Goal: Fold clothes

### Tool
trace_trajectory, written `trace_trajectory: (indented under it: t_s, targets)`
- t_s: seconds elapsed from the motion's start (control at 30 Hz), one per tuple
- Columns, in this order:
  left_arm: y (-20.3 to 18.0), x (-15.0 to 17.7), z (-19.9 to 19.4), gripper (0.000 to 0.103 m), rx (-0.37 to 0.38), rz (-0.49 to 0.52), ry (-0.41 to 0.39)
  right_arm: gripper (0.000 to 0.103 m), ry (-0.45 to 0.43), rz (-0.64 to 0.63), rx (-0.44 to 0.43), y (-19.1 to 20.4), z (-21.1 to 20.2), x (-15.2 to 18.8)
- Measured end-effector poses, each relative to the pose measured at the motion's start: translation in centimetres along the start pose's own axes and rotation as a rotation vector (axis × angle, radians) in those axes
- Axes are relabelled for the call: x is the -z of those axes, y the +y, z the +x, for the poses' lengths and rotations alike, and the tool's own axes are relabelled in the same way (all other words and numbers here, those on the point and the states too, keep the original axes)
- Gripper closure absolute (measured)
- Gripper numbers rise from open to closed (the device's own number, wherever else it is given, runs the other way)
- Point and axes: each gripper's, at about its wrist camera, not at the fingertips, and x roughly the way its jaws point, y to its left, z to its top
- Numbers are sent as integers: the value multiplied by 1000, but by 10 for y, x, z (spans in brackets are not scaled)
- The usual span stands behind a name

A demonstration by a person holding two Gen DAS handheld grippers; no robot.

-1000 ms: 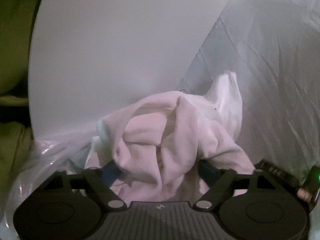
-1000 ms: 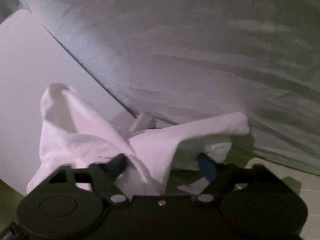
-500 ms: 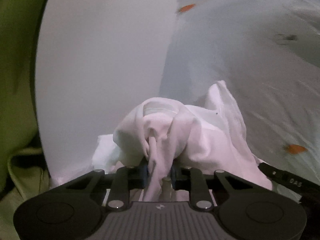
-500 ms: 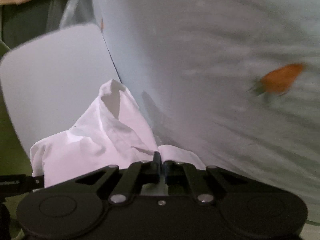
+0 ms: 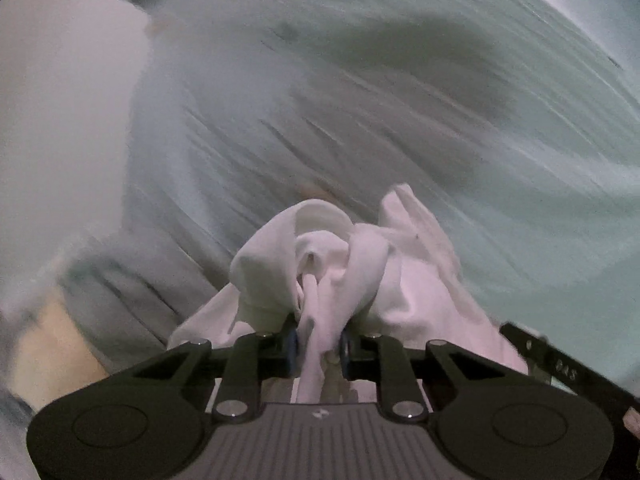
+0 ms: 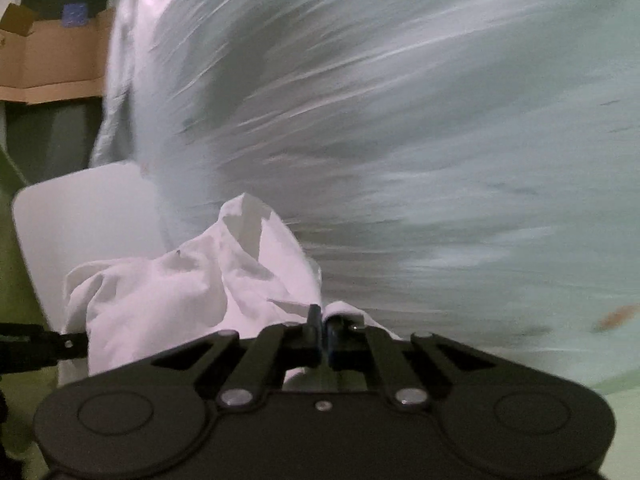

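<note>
white garment [image 5: 344,264] bunched up and pinched by both tools, left tool [image 5: 318,346] clamped on a thick fold, right tool [image 6: 320,330] squeezed on a thin edge, blurry pale-blue sheet [image 5: 400,100] spread behind the garment

My left gripper [image 5: 319,350] is clamped on a bunched fold of white garment [image 5: 344,256]. My right gripper [image 6: 321,330] has its jaws pressed together on the garment's thin edge.

Both wrist views close over one white garment [image 5: 360,264].
</note>
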Motion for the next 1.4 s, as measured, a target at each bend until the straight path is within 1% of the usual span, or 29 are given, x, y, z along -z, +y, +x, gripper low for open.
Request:
trace_trajectory:
  t_s: [0.03,0.07,0.1,0.13,0.17,0.23,0.27,0.3,0.33,0.37,0.4,0.43,0.47,0.5,0.53,0.63,0.67,0.73,0.77,0.8,0.87,0.93,1.0,1.17,1.23,1.27,1.3,1.37,1.4]
  targets:
    - [-12,18,4,80,18,-7,48,100,0,-4,42,-16,-18,2]
    - [-24,35,9,76,36,-15,96,100,0,-8,84,-31,-35,4]
    - [-35,53,13,69,55,-22,145,100,16,1,127,-50,-51,9]
    - [-46,72,20,66,56,-29,200,99,33,10,169,-69,-67,13]
    - [-55,93,29,66,37,-34,262,98,76,-10,221,-87,-79,21]
    - [-68,129,38,66,-8,-39,348,68,234,-90,361,-121,-88,47]
    - [-74,146,41,66,-32,-40,383,67,332,-105,435,-140,-93,66]
    - [-79,159,43,66,-51,-43,414,67,399,-80,463,-155,-98,81]
    - [-84,170,44,66,-64,-47,440,66,462,-24,482,-172,-108,98]
    - [-88,177,43,65,-77,-46,455,63,487,38,504,-186,-122,113]
    - [-92,181,41,63,-88,-39,459,53,484,75,513,-194,-136,124]
    - [-96,185,38,60,-99,-32,463,47,491,86,521,-198,-147,132]
    - [-99,189,37,56,-110,-26,465,46,499,97,530,-202,-158,141]
    - [-101,192,38,54,-120,-19,466,45,502,107,533,-206,-166,147]
    - [-104,196,40,53,-131,-15,470,44,504,121,521,-213,-175,153]
    - [-117,210,40,51,-169,-32,500,40,508,141,494,-218,-183,158]
    - [-120,215,38,49,-181,-37,508,39,512,134,489,-219,-184,159]
    - [-125,226,36,42,-216,-40,520,35,514,126,482,-222,-188,158]
    - [-127,232,36,37,-236,-42,526,34,514,122,477,-225,-192,158]
    - [-128,239,36,35,-258,-49,539,30,514,116,474,-230,-198,163]
    - [-127,253,39,35,-302,-74,576,27,523,97,480,-237,-205,168]
    - [-126,267,41,35,-323,-111,607,23,536,81,488,-247,-210,173]
    - [-125,281,42,35,-331,-153,623,22,544,74,499,-255,-212,176]
    - [-124,304,45,35,-337,-256,649,22,574,70,474,-275,-210,178]
    - [-124,309,45,38,-335,-275,640,22,582,59,459,-276,-208,178]
    - [-124,311,45,45,-337,-278,636,22,587,50,450,-276,-207,179]
    - [-124,313,45,62,-346,-274,633,22,592,41,441,-276,-207,180]
    - [-122,314,46,86,-360,-269,628,22,605,26,428,-274,-205,183]
    - [-118,314,46,89,-350,-282,620,22,612,22,424,-272,-204,185]
